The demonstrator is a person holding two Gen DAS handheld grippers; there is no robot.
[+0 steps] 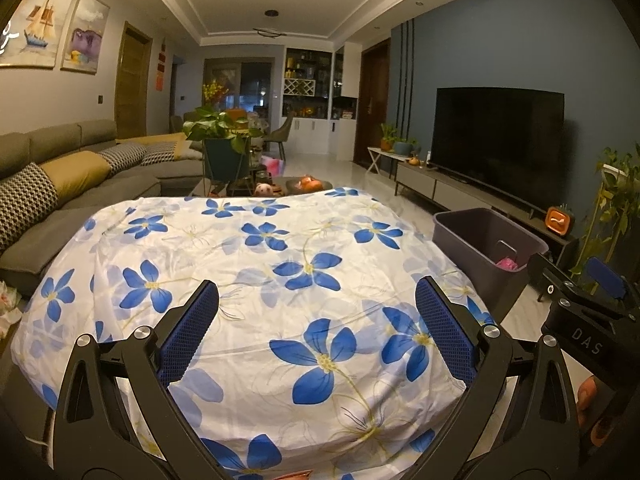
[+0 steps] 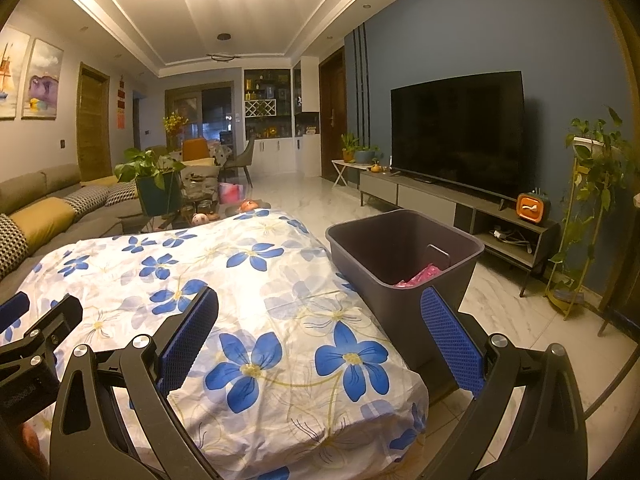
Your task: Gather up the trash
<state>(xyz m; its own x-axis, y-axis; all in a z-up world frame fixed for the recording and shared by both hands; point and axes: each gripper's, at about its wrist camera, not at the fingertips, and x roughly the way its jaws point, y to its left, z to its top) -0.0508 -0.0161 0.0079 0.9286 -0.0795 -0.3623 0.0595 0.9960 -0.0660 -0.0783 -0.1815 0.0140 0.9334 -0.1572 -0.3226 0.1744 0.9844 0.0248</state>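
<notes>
Over a table draped w/ a flowered cloth (image 1: 256, 280): both grippers held level above it, side by side, facing down the living room.

Left gripper (image 1: 316, 320): jaws spread wide, nothing between the blue pads. Right gripper (image 2: 320, 324): same, jaws released and empty. Judgement: a ready or finished pose, hands parked over the work surface w/ jaws apart so either can drop onto the next piece.

Task thing: trash bin (image 2: 404, 240), dark grey, stands on the floor touching the table's right edge. Likely set there so the right hand has a short swing from cloth to bin. Pink trash (image 2: 420, 276) already lies at the bottom. No loose trash visible on the cloth top in either view, so collection looks near done, or the rest lies out of frame.

View differences:
- Right wrist sees into the bin much better: inner walls, a handle-like loop, pink scraps. Left wrist catches only a sliver of pink behind the rim.
- Left wrist shows the cloth's full spread, plus crumpled pale stuff (image 1: 8, 308) on the floor at far left by the sofa (image 1: 80, 184); cannot tell if that's trash. Right wrist doesn't show that spot.
- Each view catches the other gripper's body at its edge; left view also shows fingertips of the person's hand (image 1: 588, 392) on the right unit.

Room beyond: TV (image 2: 456, 132) on a low console, plants.
</notes>
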